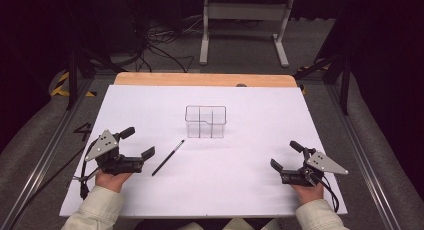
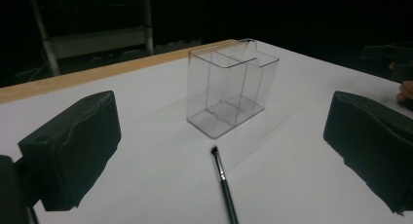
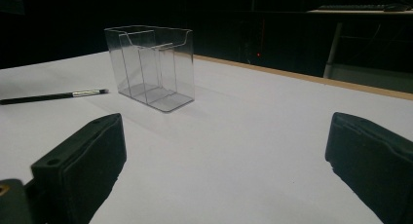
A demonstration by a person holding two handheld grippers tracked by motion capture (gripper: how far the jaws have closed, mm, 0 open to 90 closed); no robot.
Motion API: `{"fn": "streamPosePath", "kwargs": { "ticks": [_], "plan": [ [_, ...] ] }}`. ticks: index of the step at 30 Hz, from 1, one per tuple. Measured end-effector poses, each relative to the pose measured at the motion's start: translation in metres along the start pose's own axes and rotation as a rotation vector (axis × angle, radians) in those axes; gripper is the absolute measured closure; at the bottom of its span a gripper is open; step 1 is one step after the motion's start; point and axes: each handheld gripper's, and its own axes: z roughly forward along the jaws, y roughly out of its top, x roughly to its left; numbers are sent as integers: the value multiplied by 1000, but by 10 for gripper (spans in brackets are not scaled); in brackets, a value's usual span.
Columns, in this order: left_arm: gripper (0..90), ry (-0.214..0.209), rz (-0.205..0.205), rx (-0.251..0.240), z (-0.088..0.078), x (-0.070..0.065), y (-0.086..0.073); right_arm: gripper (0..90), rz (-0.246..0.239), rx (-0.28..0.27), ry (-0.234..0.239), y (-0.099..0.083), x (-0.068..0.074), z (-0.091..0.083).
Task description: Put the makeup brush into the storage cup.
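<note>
Thin black makeup brush lies on white tabletop | long axis 1–7 o'clock | I see left gripper nearer, brush at its 3 o'clock, fingers wide, empty | right gripper wide, well apart | clear plastic divided organizer at brush's 1 o'clock.

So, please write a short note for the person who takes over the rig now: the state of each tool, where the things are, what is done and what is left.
Left tool: open, holds nothing, resting low at the near left of the table, close to the brush.
Right tool: open, holds nothing, at the near right.
Brush: lies flat on the white surface, bristle end toward the clear organizer, apart from it.
Clear organizer: stands upright mid-table, its compartments empty.
Done: nothing yet; the brush is untouched.
Left: probably pick up the brush with the left tool, which is nearest, and stand it in a compartment.
</note>
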Motion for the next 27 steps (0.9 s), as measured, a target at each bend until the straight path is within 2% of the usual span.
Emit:
{"fn": "streamPosePath", "kwargs": {
  "ticks": [8,11,16,18,22,23,26,27],
  "plan": [
    [4,-39,25,24,16,-9,10,18,-1,-1,1,0,0,0],
    [2,-50,22,27,19,-10,12,17,0,-1,1,0,0,0],
    [0,-36,30,44,22,-13,16,17,1,-1,3,0,0,0],
    [0,-33,45,95,24,-13,20,17,2,-1,3,0,0,0],
    [20,-88,48,201,30,-15,27,17,4,-1,6,0,0,0],
    [28,-97,37,231,32,-16,29,18,4,-1,7,0,0,0],
    [38,-90,45,289,36,-17,34,17,5,-1,8,0,0,0],
    [38,-80,46,322,39,-18,37,17,5,-1,8,0,0,0]
  ]
}}
